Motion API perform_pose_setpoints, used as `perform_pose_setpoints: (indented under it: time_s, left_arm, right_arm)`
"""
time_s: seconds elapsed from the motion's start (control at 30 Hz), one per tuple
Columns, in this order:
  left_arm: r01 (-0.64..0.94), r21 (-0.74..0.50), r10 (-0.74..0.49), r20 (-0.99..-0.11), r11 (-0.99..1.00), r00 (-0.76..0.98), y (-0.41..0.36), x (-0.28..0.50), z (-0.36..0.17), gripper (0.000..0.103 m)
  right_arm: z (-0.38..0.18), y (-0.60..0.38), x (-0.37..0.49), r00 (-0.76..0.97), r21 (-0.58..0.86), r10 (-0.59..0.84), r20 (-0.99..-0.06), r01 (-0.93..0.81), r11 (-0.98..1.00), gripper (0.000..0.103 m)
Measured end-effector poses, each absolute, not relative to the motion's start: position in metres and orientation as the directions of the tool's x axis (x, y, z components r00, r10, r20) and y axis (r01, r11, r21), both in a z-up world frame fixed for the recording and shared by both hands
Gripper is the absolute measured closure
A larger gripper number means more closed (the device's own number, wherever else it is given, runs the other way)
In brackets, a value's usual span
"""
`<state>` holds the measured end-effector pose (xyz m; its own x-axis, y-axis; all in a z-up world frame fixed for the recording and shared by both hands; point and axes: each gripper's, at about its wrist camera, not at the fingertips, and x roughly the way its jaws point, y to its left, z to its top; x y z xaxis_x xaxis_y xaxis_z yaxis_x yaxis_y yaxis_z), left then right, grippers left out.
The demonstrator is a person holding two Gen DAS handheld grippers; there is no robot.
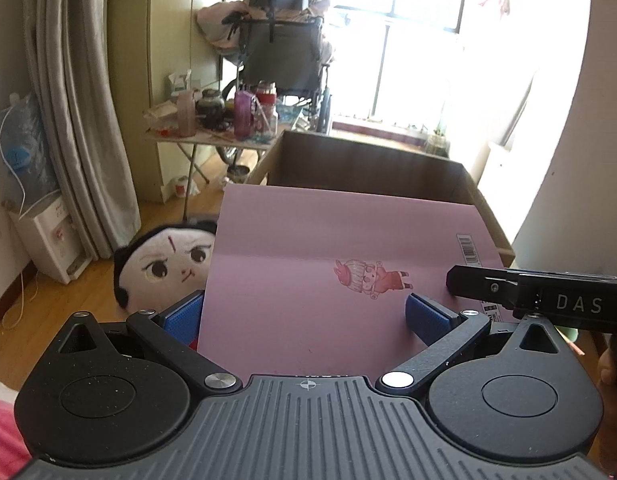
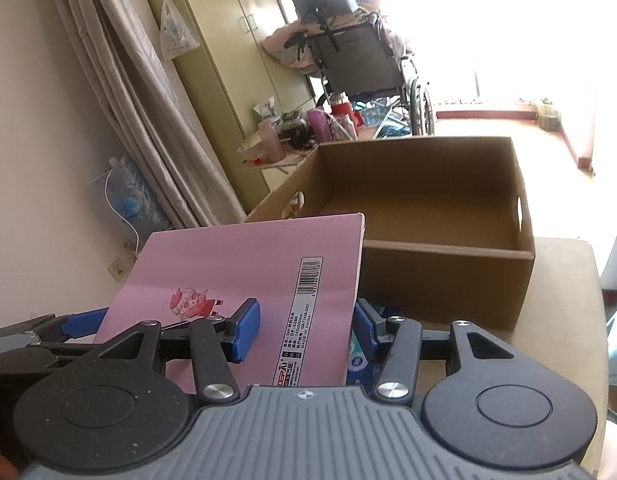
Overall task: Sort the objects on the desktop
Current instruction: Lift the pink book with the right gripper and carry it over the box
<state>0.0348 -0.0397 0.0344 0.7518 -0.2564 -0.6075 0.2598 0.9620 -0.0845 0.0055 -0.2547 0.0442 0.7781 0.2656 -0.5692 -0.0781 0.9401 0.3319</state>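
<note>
Left gripper [image 1: 304,316]: blue ribbed pads stand wide apart at either edge of a pink notebook [image 1: 328,272]. One pad sits behind the book's left edge, the other over its right part. Whether they press on it I cannot tell.

Right gripper [image 2: 304,328]: jaws partly apart, astride the notebook's [image 2: 244,276] barcode-side edge. One pad lies on the cover, the other just past the edge. It looks like a grip on the book, but pad contact isn't clear.

Both tools work the same book, probably because a thin, floppy cover is steadier carried from two sides. It is held raised and tilted, near edge low, far edge toward the box.

The notebook has a smooth matte pink cover, a small cartoon figure printed near the middle, and a barcode strip down one side. It is flat, rectangular and slim.

Just beyond is an open cardboard box [image 2: 448,272]: plain brown corrugated walls, hand slots cut in the sides, nothing visible inside. It sits on a pale tabletop [image 2: 564,300] and is the likely destination.

Beside the book's left edge, a plush doll [image 1: 164,268] shows its felt-soft face and black hair, half hidden behind the cover.
</note>
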Motion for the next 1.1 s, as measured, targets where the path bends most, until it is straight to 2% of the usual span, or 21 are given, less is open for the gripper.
perform_pose_setpoints:
  time_s: [0.5, 1.1]
  left_arm:
    - [0.315, -0.087, -0.307, -0.566, 0.945, 0.765, -0.063, 0.066, 0.056, 0.000]
    - [0.396, -0.056, -0.351, -0.587, 0.917, 0.730, -0.112, 0.129, 0.053, 0.000]
  right_arm:
    - [0.069, -0.282, 0.029, 0.818, 0.330, 0.214, -0.535, -0.031, 0.943, 0.049]
    - [0.056, -0.328, 0.086, 0.807, 0.373, 0.170, -0.566, 0.067, 0.925, 0.049]
